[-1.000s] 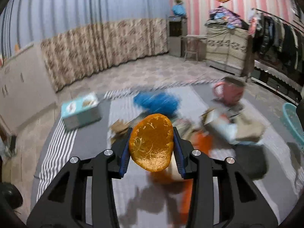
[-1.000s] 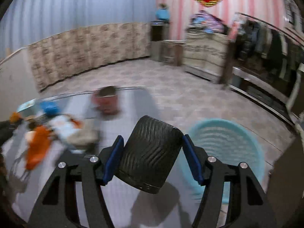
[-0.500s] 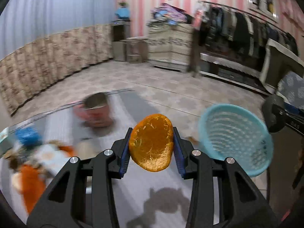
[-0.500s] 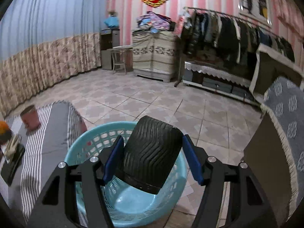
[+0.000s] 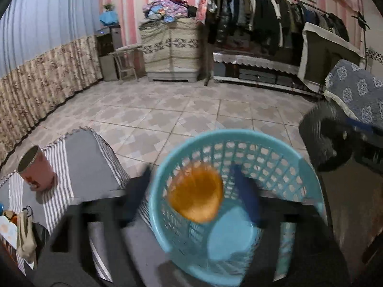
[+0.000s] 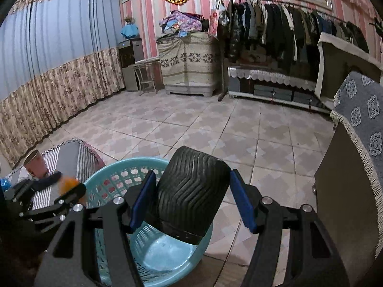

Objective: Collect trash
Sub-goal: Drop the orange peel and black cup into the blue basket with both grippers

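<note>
Jaws wide, orange peel (image 5: 195, 195) loose between

Orange peel (image 5: 195, 195), pale-blue latticed basket (image 5: 275, 148)

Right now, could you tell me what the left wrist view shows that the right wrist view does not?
Only the left wrist view looks down on the orange peel, blurred over the blue basket, clear of the left gripper, whose fingers have just been opening. Only the right wrist view shows the right gripper shut on the black ribbed cup, close up. Both show the basket, the peel, the pink cup on the striped cloth and the clothes rack.
</note>
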Demonstrator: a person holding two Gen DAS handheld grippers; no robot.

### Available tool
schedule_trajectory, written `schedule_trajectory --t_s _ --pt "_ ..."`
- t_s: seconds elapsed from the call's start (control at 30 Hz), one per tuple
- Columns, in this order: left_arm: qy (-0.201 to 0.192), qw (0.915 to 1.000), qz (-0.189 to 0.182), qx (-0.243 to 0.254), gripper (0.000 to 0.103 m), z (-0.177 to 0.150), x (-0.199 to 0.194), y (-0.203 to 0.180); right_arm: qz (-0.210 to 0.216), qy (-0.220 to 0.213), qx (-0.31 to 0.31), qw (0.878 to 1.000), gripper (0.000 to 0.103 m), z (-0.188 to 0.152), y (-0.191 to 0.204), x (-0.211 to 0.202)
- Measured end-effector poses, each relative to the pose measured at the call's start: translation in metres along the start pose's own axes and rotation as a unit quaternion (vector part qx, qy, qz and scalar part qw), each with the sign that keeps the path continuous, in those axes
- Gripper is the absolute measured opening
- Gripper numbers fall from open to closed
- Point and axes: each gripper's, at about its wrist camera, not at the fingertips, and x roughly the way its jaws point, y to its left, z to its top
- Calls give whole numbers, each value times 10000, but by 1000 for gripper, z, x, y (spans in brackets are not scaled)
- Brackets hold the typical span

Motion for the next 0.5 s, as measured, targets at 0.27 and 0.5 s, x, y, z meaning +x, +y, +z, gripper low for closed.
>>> schedule_trajectory --t_s 0.27,0.5 --pt "-209 9971 710 -187 98 0 -23 32 215 403 -276 9986 54 -10 29 15" --pt "-234 9934 1095 -253 98 -14 -47 67 503 120 -392 9979 95 -17 61 14"
